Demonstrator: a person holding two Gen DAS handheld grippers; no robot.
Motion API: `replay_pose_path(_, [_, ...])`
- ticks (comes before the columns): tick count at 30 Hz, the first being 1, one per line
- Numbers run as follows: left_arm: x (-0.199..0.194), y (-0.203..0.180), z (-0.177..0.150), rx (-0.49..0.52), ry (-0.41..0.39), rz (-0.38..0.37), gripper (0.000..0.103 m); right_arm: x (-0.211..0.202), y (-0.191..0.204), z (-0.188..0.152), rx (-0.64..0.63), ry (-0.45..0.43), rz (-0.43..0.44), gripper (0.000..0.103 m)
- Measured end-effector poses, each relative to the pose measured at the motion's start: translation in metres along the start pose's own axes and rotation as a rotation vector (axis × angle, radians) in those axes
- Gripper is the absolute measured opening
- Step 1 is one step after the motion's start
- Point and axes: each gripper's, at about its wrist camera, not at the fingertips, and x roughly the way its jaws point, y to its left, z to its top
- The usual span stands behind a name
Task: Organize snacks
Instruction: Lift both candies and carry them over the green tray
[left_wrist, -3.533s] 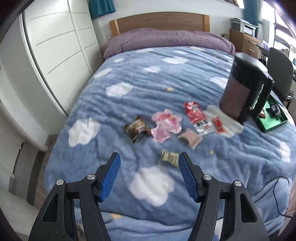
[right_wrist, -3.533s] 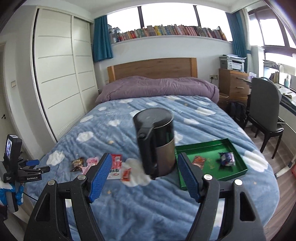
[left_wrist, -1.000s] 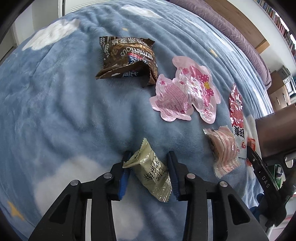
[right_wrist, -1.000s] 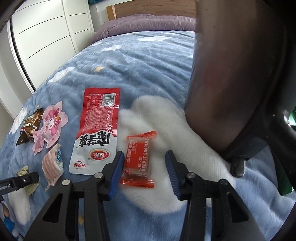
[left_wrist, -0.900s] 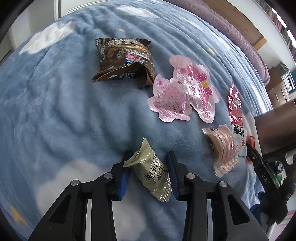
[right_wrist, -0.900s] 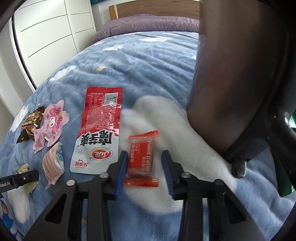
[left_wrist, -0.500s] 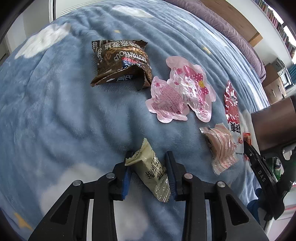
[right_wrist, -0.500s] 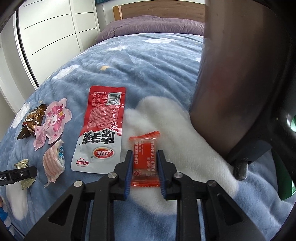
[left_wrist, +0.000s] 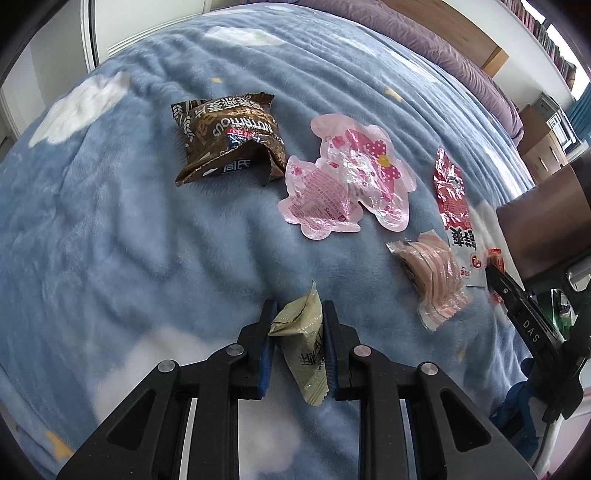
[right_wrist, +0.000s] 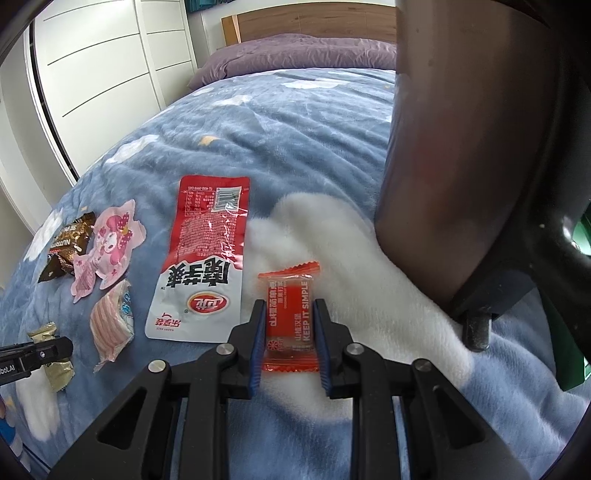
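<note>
Two snacks held: we see one pinched in each gripper, both low in the centre of their frames.
Left gripper (left_wrist: 297, 332): our blue pads press on both sides of the olive-green packet (left_wrist: 303, 350), which stands tilted between them, its crimped end pointing up.
Right gripper (right_wrist: 289, 332): our fingers squeeze the small orange-red packet (right_wrist: 290, 314) by its long edges; it lies on a white cloud patch of the blanket (right_wrist: 295, 140).
Long red packet (right_wrist: 205, 258): we see it flat just left of the orange-red packet, barcode end toward the top of the frame.
Pink striped packet (left_wrist: 432, 277): it sits right of centre in the left wrist view, near the long red packet's lower end.
Pink character pouches (left_wrist: 347, 177): we count two overlapping in the upper middle of the left wrist view.
Brown packet (left_wrist: 229, 136): crumpled, upper left of centre, just beside the pink pouches.
Dark kettle (right_wrist: 480, 147): it fills the right side of the right wrist view, standing on the blanket close to the orange-red packet.
Green tray (right_wrist: 585, 229): we see only a sliver at the right edge, behind the kettle.
Background: white wardrobe (right_wrist: 92, 74) at the upper left, purple bedding (right_wrist: 295, 55) and a wooden headboard along the top.
</note>
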Motion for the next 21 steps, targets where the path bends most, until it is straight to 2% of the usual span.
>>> replay_pose_path(10, [-0.017,0.0,-0.001,0.007,-0.01,-0.012,0.019,-0.025,0.002,-0.007,0.012,-0.003,0.011,0.024])
replay_pose_path(21, [-0.051,-0.007,-0.016,0.062,-0.036,0.016,0.019,-0.077,0.021,-0.028,-0.031,0.028,0.064,0.024])
